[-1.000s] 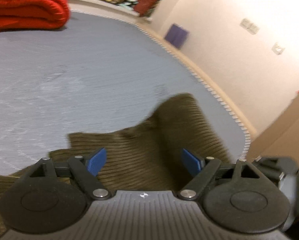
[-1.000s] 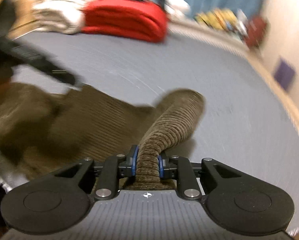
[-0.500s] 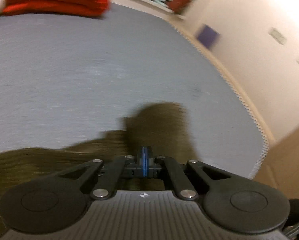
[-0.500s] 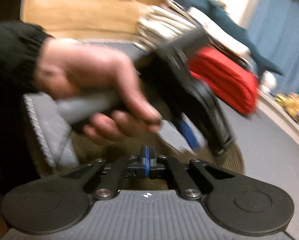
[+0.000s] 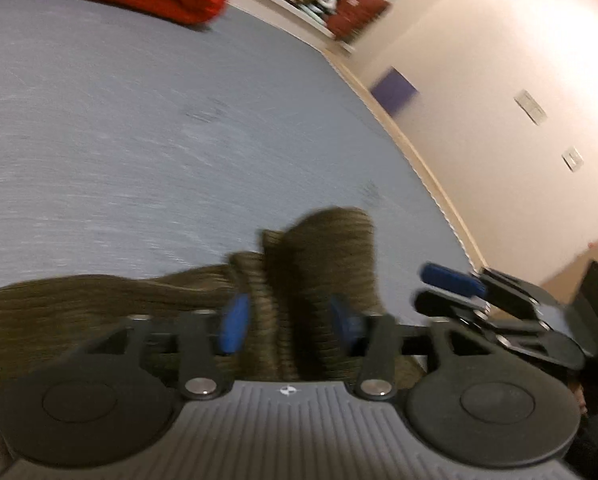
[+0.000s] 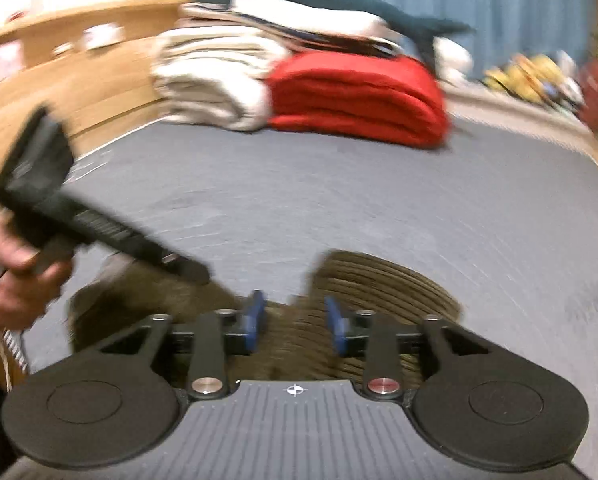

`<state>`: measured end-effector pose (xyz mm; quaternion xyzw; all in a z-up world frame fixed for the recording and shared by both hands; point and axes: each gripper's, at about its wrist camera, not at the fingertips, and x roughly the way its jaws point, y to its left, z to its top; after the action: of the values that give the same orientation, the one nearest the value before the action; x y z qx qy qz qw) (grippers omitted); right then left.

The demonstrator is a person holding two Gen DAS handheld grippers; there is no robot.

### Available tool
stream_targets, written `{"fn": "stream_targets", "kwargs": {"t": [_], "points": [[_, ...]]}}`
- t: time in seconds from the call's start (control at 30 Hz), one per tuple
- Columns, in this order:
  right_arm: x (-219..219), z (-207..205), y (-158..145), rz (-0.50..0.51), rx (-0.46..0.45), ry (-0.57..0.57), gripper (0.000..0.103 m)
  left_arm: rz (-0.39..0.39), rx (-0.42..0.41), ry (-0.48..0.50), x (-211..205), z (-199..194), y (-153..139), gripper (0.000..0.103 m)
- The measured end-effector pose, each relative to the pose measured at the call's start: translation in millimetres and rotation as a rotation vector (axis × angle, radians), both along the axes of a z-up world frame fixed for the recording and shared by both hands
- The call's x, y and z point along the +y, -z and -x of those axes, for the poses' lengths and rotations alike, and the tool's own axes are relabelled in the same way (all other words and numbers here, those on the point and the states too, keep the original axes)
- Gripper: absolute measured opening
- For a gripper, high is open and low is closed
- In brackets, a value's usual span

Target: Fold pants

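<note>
**Both grippers spread over brown pants at the mattress edge**

The brown corduroy pants (image 5: 311,276) lie bunched on the grey mattress (image 5: 139,128), at its near edge and close to the near right corner in the left wrist view. A rounded fold of the cloth rises between the blue pads of the left gripper (image 5: 289,322), whose fingers are spread apart, the pads clear of the cloth or barely brushing it. The right gripper (image 6: 295,322) also has its fingers spread, with ribbed cloth (image 6: 383,284) lying between and beyond them; blur hides whether the pads touch it. The left hand (image 6: 15,276) grips its tool's handle at the mattress's left edge. A red folded blanket (image 6: 359,96) and a pale stack of bedding (image 6: 215,76) sit at the far edge.
</note>
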<state>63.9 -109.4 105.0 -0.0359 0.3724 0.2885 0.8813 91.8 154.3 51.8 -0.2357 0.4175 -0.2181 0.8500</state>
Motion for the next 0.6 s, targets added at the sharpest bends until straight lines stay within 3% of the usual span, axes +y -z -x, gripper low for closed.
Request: {"fn": "stream_targets", "kwargs": {"t": [0.1, 0.2, 0.37, 0.43, 0.47, 0.5, 0.6], "points": [[-15.7, 1.5, 15.6, 0.039, 0.023, 0.085, 0.053, 0.001, -0.006, 0.057, -33.0, -11.5, 5.9, 0.082], [-33.5, -6.0, 31.8, 0.074, 0.075, 0.171, 0.069, -0.005, 0.018, 0.088, -61.5, -24.7, 13.7, 0.083], [-58.9, -27.5, 63.7, 0.043, 0.279, 0.279, 0.074, -0.078, 0.075, 0.037, -91.2, -48.9, 30.3, 0.083], [-61.6, -33.4, 76.3, 0.023, 0.366, 0.284, 0.077, -0.097, 0.083, 0.02, -91.8, -51.8, 33.9, 0.065], [-60.5, -35.1, 83.0, 0.022, 0.406, 0.28, 0.077, -0.123, 0.075, 0.002, -90.4, -51.7, 33.4, 0.044], [-57.8, -36.2, 90.3, 0.021, 0.451, 0.272, 0.077, -0.124, 0.07, 0.0, -87.3, -51.5, 31.1, 0.036], [-47.3, -33.9, 100.5, 0.01, 0.534, 0.257, 0.08, -0.131, 0.03, -0.015, -72.9, -38.1, 12.8, 0.03]]}}
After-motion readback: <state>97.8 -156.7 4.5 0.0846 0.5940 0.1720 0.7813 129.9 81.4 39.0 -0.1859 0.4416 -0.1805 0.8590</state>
